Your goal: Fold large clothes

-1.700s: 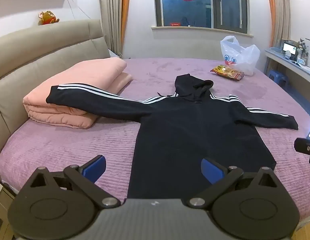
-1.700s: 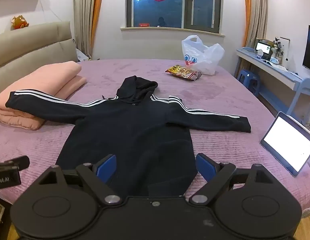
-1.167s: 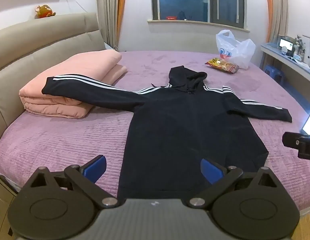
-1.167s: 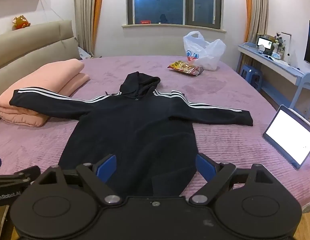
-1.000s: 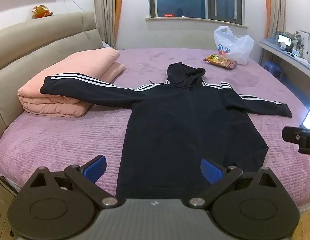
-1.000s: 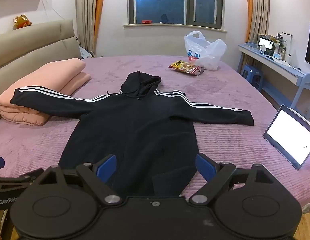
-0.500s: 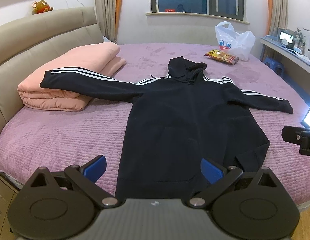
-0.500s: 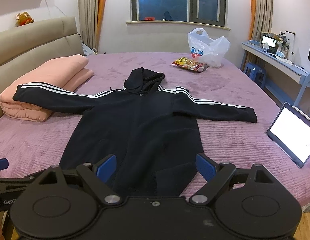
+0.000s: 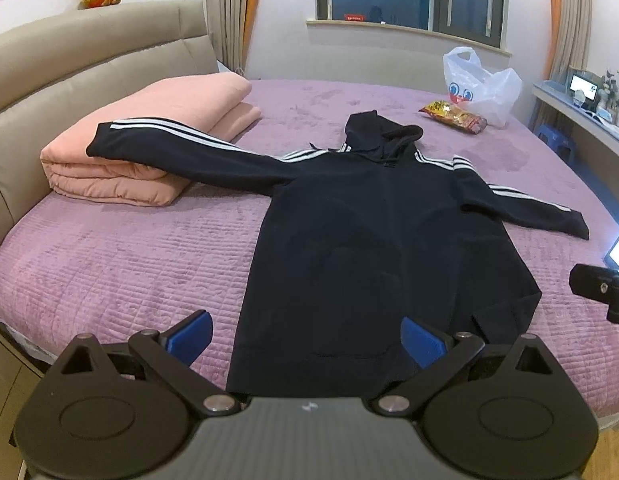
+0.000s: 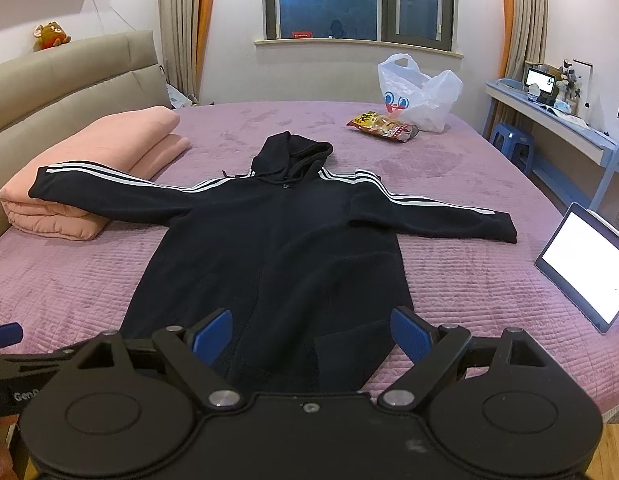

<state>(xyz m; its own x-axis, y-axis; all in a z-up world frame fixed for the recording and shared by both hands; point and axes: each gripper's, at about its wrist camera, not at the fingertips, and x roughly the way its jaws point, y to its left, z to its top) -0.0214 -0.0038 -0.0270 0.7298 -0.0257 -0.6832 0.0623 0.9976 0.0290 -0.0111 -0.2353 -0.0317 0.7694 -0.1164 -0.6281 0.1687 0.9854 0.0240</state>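
Observation:
A black hoodie (image 9: 373,240) (image 10: 277,248) with white sleeve stripes lies flat, face up, on the purple bed (image 9: 121,256), both sleeves spread wide. Its left sleeve (image 9: 177,152) rests on a folded pink blanket. My left gripper (image 9: 305,334) hovers open above the hoodie's hem, blue pads wide apart, nothing between them. My right gripper (image 10: 311,332) also stands open over the hem, empty. A part of the right gripper (image 9: 601,292) shows at the left wrist view's right edge.
A folded pink blanket (image 9: 149,136) lies at the left by the beige headboard (image 9: 69,64). A white plastic bag (image 10: 417,92) and a snack packet (image 10: 383,126) sit at the far side. A lit tablet (image 10: 581,264) lies at the bed's right edge. A blue desk (image 10: 557,120) stands at the right.
Both grippers have risen slightly and tilted down toward the hoodie; it now sits lower and larger in both views. The hoodie has not moved. Both grippers stay open.

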